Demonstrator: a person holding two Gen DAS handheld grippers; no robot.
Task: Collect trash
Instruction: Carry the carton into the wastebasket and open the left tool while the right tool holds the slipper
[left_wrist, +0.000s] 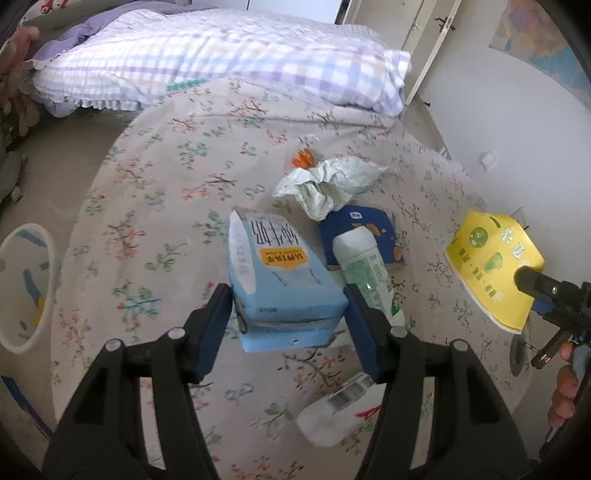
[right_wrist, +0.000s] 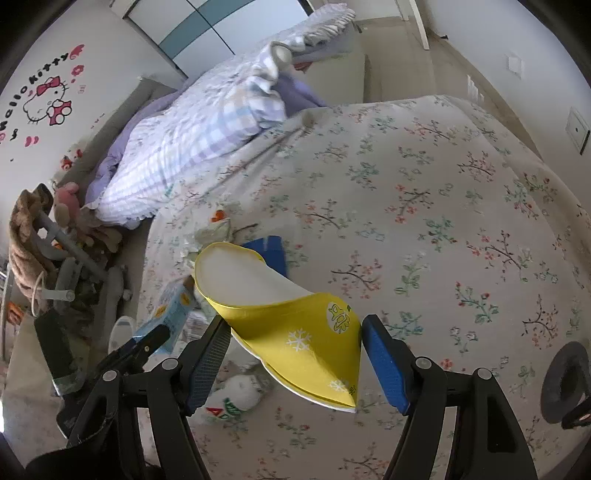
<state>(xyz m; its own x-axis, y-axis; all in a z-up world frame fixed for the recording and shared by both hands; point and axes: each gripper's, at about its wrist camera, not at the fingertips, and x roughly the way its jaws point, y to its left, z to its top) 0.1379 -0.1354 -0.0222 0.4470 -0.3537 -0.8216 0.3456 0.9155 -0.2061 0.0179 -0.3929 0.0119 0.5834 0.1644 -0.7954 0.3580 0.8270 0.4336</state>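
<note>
Between the blue pads of the left gripper (left_wrist: 288, 314) sits a pale blue rectangular milk carton (left_wrist: 280, 280), squeezed at its near end and lifted off the floral bedspread (left_wrist: 155, 206). Its walls already look dented, so the squeeze wants to be firm but not harder, and the carton should be carried level toward the white plastic waste bin (left_wrist: 26, 288) at the left edge. The right gripper (right_wrist: 293, 354) is closed on a flattened yellow paper cup (right_wrist: 295, 332) with a white lining and snowflake print, pinched near its base, its open mouth pointing away. That hold looks thin, though the right pad's contact is hard to judge, so a slow swing is wise. Left on the bed are a crumpled white paper wrapper (left_wrist: 328, 184), a dark blue flat box (left_wrist: 369, 229), a green-and-white plastic bottle (left_wrist: 369, 273) and a white crushed packet (left_wrist: 332, 413), lying near one another.
</note>
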